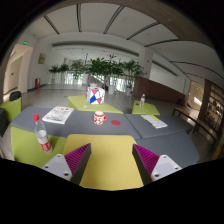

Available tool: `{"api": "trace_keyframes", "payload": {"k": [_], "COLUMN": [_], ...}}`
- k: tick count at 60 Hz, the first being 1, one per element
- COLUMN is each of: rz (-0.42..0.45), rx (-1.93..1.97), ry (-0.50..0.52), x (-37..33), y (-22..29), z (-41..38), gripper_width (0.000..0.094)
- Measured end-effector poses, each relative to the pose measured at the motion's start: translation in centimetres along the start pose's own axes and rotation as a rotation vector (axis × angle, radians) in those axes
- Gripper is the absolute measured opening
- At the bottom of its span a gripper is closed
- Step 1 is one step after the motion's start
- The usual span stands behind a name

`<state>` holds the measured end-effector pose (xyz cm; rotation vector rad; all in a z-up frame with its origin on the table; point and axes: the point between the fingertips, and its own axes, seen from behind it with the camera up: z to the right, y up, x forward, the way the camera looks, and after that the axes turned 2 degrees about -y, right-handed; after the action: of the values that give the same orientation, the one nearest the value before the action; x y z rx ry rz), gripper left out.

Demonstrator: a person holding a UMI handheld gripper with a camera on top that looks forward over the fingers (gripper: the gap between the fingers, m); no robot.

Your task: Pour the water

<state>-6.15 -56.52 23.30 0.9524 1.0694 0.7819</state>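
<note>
Tongs (110, 160) spread, holding nothing, hovering over the bench's (110, 135) near edge. Water bottle (42, 137) stands upright at their left, near the bench edge, cap up, long axis vertical, easy to grab. Cup (99, 117) sits beyond the tongs, centred, likely the pour target.

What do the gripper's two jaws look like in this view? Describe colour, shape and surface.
The gripper has two pale grey jaws, each a wedge tapering forward. Each bears a magenta pad on its inner face, ribbed with fine lines. No cables, markings or sleeve show.
</note>
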Motion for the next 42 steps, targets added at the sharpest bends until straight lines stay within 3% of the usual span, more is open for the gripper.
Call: {"api": "trace_keyframes", "payload": {"k": [12, 24, 42], "rz": [-0.036, -0.066, 0.035], "rx": [-0.005, 0.005, 0.016], "ry": [0.024, 0.142, 0.291], "x": [-1.0, -2.0, 2.2], "y": [-3.4, -7.1, -4.6], "z": [-2.5, -12.3, -29.1], "gripper_width": [0.0862, 0.0853, 0.0851]}}
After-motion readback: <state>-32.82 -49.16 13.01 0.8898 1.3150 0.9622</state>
